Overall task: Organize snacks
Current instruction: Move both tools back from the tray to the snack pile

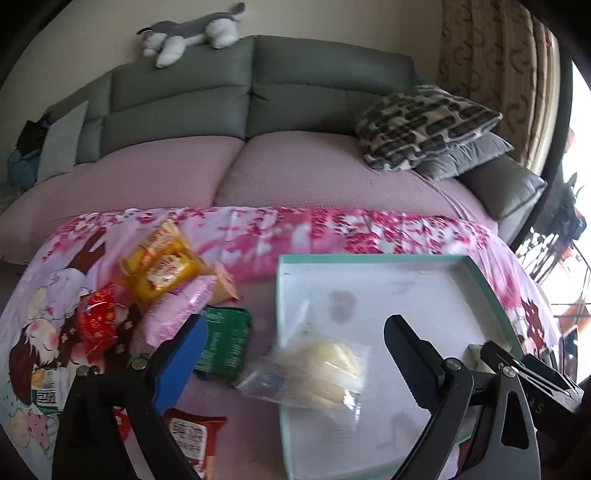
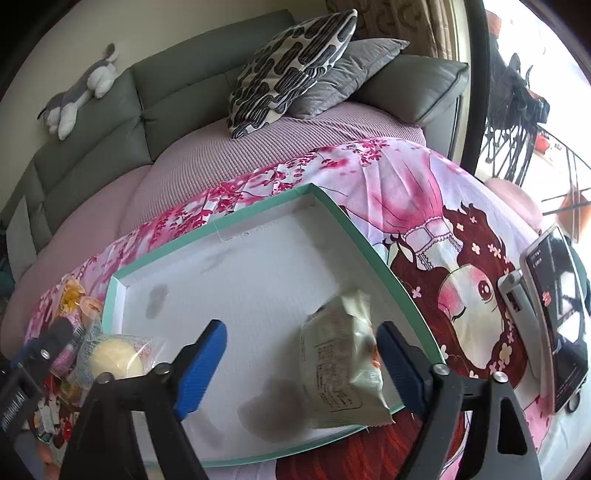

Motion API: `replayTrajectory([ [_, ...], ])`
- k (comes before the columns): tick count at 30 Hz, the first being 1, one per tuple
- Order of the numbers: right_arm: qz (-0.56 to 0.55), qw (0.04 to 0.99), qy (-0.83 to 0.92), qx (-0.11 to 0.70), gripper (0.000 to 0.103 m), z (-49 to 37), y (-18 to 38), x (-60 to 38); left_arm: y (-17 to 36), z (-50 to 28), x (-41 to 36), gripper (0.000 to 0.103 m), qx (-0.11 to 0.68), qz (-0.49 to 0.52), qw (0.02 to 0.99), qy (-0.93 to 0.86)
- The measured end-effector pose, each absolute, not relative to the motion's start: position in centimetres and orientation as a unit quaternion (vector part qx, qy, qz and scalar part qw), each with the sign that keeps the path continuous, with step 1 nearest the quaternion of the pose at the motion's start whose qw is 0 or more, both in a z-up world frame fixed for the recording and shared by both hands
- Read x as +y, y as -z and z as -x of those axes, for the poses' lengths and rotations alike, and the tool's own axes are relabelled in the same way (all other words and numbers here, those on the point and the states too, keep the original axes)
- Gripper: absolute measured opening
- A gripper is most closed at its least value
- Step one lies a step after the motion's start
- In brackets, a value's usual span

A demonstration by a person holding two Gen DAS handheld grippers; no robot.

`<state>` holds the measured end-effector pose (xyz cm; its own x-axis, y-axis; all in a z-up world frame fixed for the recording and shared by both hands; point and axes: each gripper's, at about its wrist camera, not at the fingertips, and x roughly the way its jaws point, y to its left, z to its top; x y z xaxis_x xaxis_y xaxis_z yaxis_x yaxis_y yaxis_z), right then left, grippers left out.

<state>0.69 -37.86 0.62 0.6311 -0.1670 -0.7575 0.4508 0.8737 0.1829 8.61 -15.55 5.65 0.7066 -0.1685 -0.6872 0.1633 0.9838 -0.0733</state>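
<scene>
A shallow white tray (image 1: 406, 295) with a teal rim lies on the pink printed cloth. My left gripper (image 1: 295, 354) stands open over the tray's left edge. Between its fingers, touching neither pad, a clear-wrapped pale bun (image 1: 317, 369) lies across the rim. Left of it is a pile of snacks: a yellow packet (image 1: 162, 269), a red one (image 1: 98, 321), a pink one (image 1: 177, 310) and a green one (image 1: 225, 343). My right gripper (image 2: 301, 365) is open over the tray (image 2: 258, 258). A beige packet (image 2: 340, 365) lies inside by the right rim, close to the right pad.
A phone on a stand (image 2: 554, 317) is at the table's right edge. Behind the table is a grey sofa (image 1: 258, 92) with a pink cover, patterned cushions (image 1: 424, 125) and a plush dog (image 1: 192, 33). Another red packet (image 1: 192, 435) lies near the front edge.
</scene>
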Motion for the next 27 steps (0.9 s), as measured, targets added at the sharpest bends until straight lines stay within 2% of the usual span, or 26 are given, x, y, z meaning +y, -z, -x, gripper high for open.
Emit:
replayTrajectory([
  [3,-0.168,0.887,0.174,0.393,0.103,-0.8,-0.7,-37.6,-5.6,-8.9,-14.5,0.099,0.37,0.019,0.926,0.074],
  [5,-0.161,0.889,0.175,0.39,0.103,-0.8,-0.8,-37.5,-5.5,-9.1,-13.9,0.103,0.371,0.027,0.926,0.06],
  [15,-0.155,0.903,0.171,0.363,0.103,-0.8,-1.1,-37.0,-4.8,-9.3,-10.1,0.103,0.344,0.02,0.938,-0.025],
  [22,-0.146,0.904,0.17,0.365,0.103,-1.3,-1.2,-36.4,-4.8,-9.6,-8.4,0.103,0.356,0.027,0.933,-0.035],
  [27,-0.15,0.914,0.171,0.335,0.103,-0.7,-2.5,-36.1,-4.8,-9.5,-7.2,0.103,0.372,0.023,0.927,-0.047],
])
